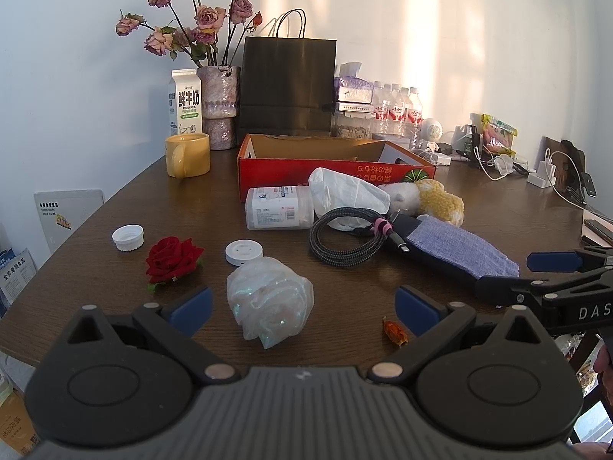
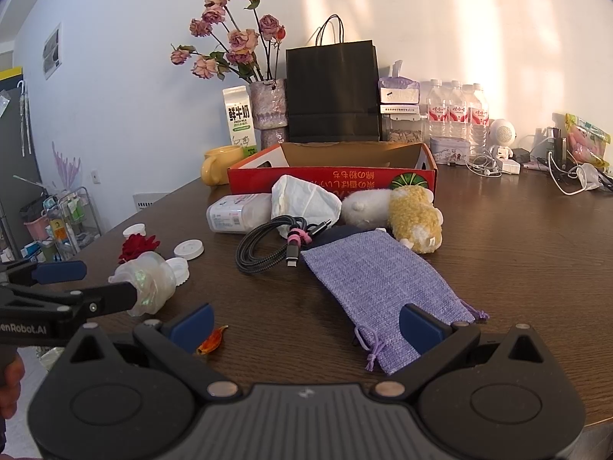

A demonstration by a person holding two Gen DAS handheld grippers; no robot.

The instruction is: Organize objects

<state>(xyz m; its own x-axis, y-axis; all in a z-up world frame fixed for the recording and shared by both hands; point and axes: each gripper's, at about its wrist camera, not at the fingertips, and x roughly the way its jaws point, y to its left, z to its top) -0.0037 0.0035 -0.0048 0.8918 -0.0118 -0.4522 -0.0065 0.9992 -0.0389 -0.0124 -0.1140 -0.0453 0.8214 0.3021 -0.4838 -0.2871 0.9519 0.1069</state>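
Jaws on both grippers stand apart, nothing between them: left gripper sits low over the near edge with the crumpled clear plastic wrap framed in its gap but not clamped; right gripper hangs over the drawstring end of the purple pouch, also not gripping.

Progress read: basically nothing sorted yet. Largest first:
- counter: brown wood, still scattered with loose items.
- red cardboard box: open top, looks empty from what shows of the inside; likely the drop target, my guess only.
- purple pouch: flat on the counter, its far end lying over a dark item I can't identify.
- plush toy: on its side, touching the box front.
- white crumpled bag: between plush and bottle.
- white bottle: lying down, cap off.
- braided cable: coiled, pink tie, just beside the pouch.
- red rose head: loose near the left edge.
- white caps: at least two loose ones, near the rose.
- orange candy wrapper: near edge, smallest.

Everything above is still outside the box. All steps remain; wrap or pouch looks like the first pick.
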